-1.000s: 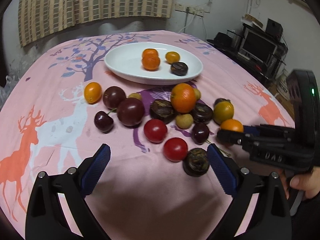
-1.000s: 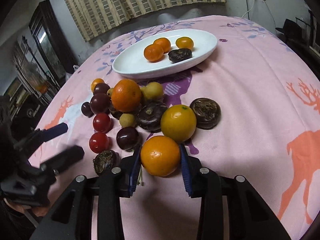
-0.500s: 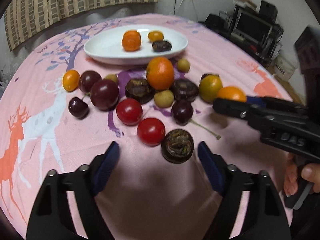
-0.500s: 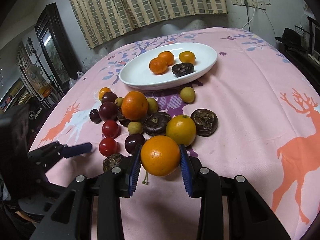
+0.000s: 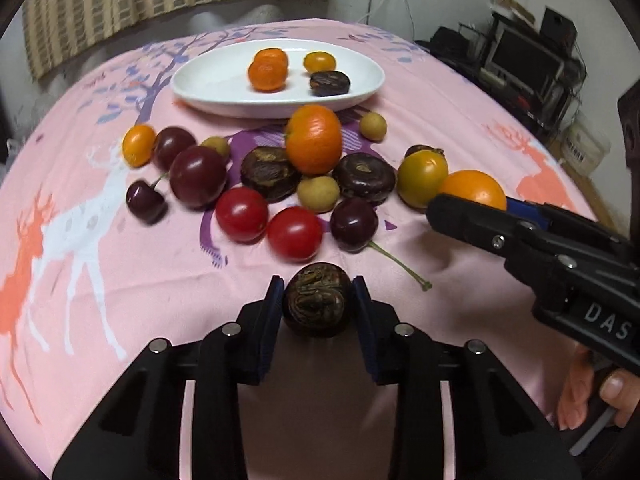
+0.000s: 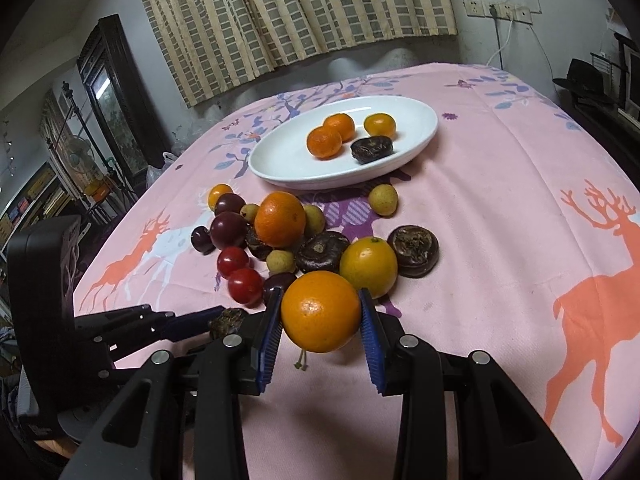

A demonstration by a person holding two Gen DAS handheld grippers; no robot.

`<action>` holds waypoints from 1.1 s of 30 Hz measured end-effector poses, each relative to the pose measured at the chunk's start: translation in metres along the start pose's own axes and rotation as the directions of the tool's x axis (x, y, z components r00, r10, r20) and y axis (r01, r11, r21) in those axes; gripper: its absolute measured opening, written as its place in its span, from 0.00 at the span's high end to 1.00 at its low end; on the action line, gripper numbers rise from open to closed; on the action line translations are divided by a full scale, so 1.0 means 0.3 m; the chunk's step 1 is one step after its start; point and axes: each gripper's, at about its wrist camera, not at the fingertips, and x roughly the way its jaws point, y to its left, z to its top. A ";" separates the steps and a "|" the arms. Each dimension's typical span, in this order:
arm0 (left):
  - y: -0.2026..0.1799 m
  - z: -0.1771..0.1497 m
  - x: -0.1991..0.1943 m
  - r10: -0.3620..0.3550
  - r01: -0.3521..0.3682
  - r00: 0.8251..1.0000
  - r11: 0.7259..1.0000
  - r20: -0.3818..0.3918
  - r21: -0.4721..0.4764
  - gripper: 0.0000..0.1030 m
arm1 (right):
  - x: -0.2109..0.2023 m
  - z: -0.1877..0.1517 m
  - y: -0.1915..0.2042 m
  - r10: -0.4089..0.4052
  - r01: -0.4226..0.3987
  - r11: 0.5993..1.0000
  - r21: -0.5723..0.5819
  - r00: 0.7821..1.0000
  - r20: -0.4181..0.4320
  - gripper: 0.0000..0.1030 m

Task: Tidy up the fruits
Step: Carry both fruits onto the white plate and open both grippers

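Left gripper (image 5: pixel 318 306): clenched on dark chestnut (image 5: pixel 316 305), at 6 o'clock edge of fruit pile. Right gripper (image 6: pixel 320 318): clenched on orange (image 6: pixel 321 311), just beside yellow citrus (image 6: pixel 369 267). Plate (image 6: pixel 280 164): white, oval, at 12 o'clock on pink cloth (image 6: pixel 500 208); contents two mandarins, one kumquat, one chestnut. Pile between plate and grippers: tomatoes (image 5: pixel 294 233), cherries, plums, longans, large tangerine (image 5: pixel 314 144), chestnuts.

Mixed fruits (image 5: pixel 280 184) clustered on cloth, four on white plate (image 5: pixel 212 88)
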 end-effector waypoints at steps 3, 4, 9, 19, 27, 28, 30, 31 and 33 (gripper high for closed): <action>0.004 -0.021 -0.027 -0.017 0.017 1.000 1.000 0.001 0.022 0.67 | -0.004 0.001 0.004 0.007 -0.007 1.000 -0.004 1.000 0.010 0.64; 0.007 -0.026 -0.039 -0.023 0.022 1.000 0.999 0.005 0.027 0.67 | -0.005 0.002 0.005 0.006 -0.006 1.000 -0.004 1.000 0.014 0.64; 0.051 -0.001 -0.114 -0.029 0.028 0.998 0.999 0.063 0.025 0.67 | -0.016 0.007 0.018 0.006 -0.006 1.000 -0.016 0.999 0.042 0.64; 0.163 0.319 -0.153 0.017 -0.015 0.983 1.000 0.185 -0.009 0.67 | -0.025 0.244 0.100 0.008 -0.005 0.999 -0.052 0.998 0.059 0.64; 0.272 0.547 0.055 0.074 -0.058 0.986 0.992 0.149 -0.110 0.67 | 0.221 0.424 0.044 -0.038 0.038 0.999 -0.008 0.999 -0.001 0.64; 0.278 0.556 0.078 0.073 -0.057 0.988 0.991 0.136 -0.118 0.67 | 0.248 0.423 0.035 -0.034 0.034 0.999 0.007 0.999 -0.016 0.64; 0.282 0.570 0.123 0.074 -0.060 0.991 0.991 0.115 -0.123 0.67 | 0.301 0.419 0.014 -0.010 0.012 0.999 0.039 0.998 -0.055 0.64; 0.282 0.570 0.141 0.072 -0.059 0.991 0.991 0.111 -0.123 0.67 | 0.313 0.421 0.013 -0.005 0.007 0.999 0.037 0.998 -0.065 0.64; 0.276 0.577 0.169 0.067 -0.054 0.992 0.991 0.105 -0.120 0.66 | 0.333 0.422 0.012 0.006 -0.003 1.000 0.025 0.997 -0.083 0.63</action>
